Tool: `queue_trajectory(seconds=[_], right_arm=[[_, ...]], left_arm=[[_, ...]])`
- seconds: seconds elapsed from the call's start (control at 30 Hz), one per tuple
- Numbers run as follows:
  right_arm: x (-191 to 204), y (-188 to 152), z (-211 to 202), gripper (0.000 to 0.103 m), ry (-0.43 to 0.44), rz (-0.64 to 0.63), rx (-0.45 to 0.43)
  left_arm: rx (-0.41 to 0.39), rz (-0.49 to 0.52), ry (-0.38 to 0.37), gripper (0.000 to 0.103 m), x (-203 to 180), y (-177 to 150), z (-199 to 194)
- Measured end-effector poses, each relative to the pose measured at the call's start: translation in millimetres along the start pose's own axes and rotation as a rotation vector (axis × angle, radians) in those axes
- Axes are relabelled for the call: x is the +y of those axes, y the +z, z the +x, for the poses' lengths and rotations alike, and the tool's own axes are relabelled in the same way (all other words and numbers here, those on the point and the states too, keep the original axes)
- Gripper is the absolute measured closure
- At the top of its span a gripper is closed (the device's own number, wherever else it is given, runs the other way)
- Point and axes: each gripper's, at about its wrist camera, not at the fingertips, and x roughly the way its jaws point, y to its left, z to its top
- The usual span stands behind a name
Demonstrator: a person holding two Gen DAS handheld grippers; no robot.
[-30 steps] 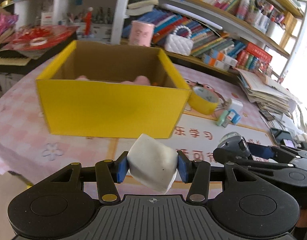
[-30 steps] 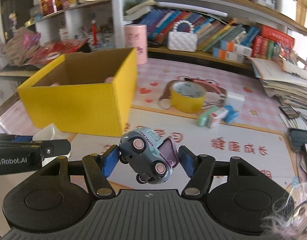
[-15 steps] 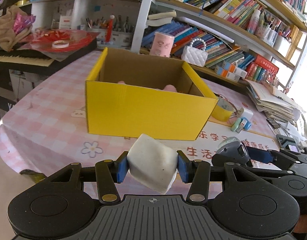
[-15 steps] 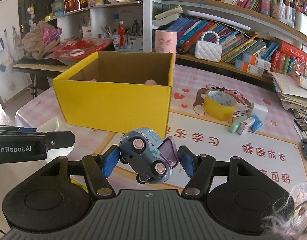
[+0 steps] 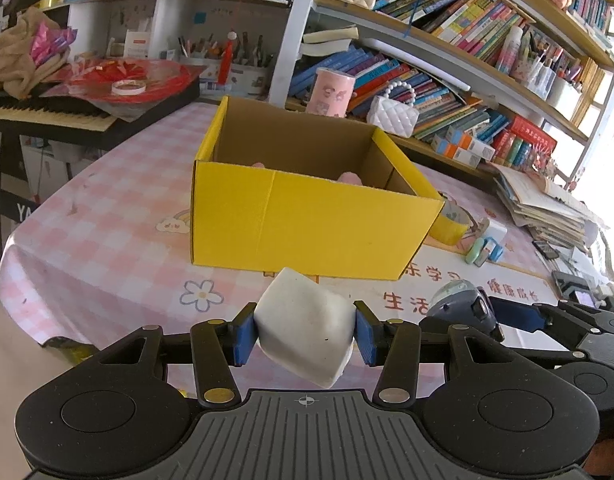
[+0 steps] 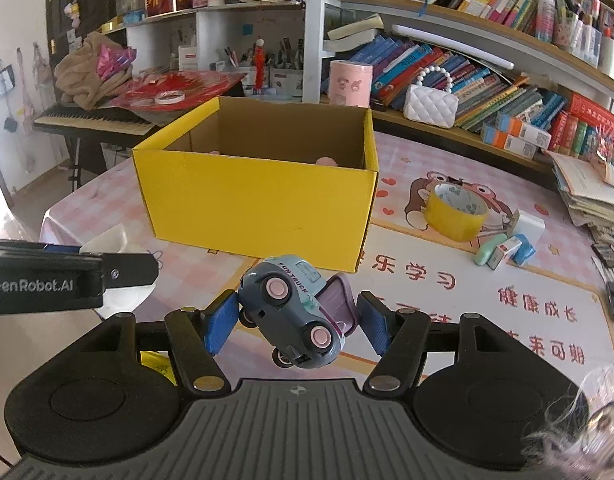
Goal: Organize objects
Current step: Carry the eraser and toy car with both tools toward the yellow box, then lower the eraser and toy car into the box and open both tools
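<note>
My left gripper (image 5: 303,330) is shut on a white block (image 5: 305,328), held above the table's near edge in front of the open yellow cardboard box (image 5: 307,220). My right gripper (image 6: 295,316) is shut on a blue-grey toy truck (image 6: 293,310) with pink wheels, tilted on its side, also in front of the box (image 6: 259,200). Pink things (image 5: 349,177) show low inside the box. The right gripper with the truck shows at the right of the left wrist view (image 5: 463,304). The left gripper's arm shows at the left of the right wrist view (image 6: 67,276).
A yellow tape roll (image 6: 455,210), a white block (image 6: 529,224) and small erasers (image 6: 503,250) lie right of the box on the pink checked tablecloth (image 5: 107,240). Bookshelves (image 6: 487,80) stand behind, a book pile (image 5: 547,204) at right, a keyboard (image 6: 95,120) at left.
Both grippers have pulled back and up from the box, which now looks smaller and farther. Each keeps its object held.
</note>
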Motion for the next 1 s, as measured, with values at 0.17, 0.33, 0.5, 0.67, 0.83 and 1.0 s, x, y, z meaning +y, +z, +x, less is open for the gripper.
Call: queue_trajectory(seconds=[0.17,0.33,0.5,0.67,0.83,1.0], right_arm=[[-3.4,11.9,1.9,0.04,0.013,-0.037,-0.049],[-12.6,42.8,8.9,0.04,0.032,-0.079,-0.147],[-24.0,76.7,24.5,0.04,0.063,-0.102,-0.22],[-31.2,94.4,53.0,0.04,0.095,-0.14,-0.222],[-35.7,101.5,85.3,0.04,0.122,-0.179,-0.185],[-41.0,102.2,112.5,0.04,0.153,-0.201,-0.121]], left_arm=[[-0.034,0.008,0.014,0.055,-4.7,14.3,3.5],[-0.115,0.016,0.036,0.055,-12.3,48.9,7.8],[-0.174,0.008,0.067,0.055,-17.6,82.9,22.5],[-0.17,-0.02,0.105,0.055,-19.4,101.0,47.6],[-0.122,-0.07,0.122,0.055,-16.9,109.9,73.1],[-0.071,-0.08,0.157,0.055,-16.9,108.8,93.6]])
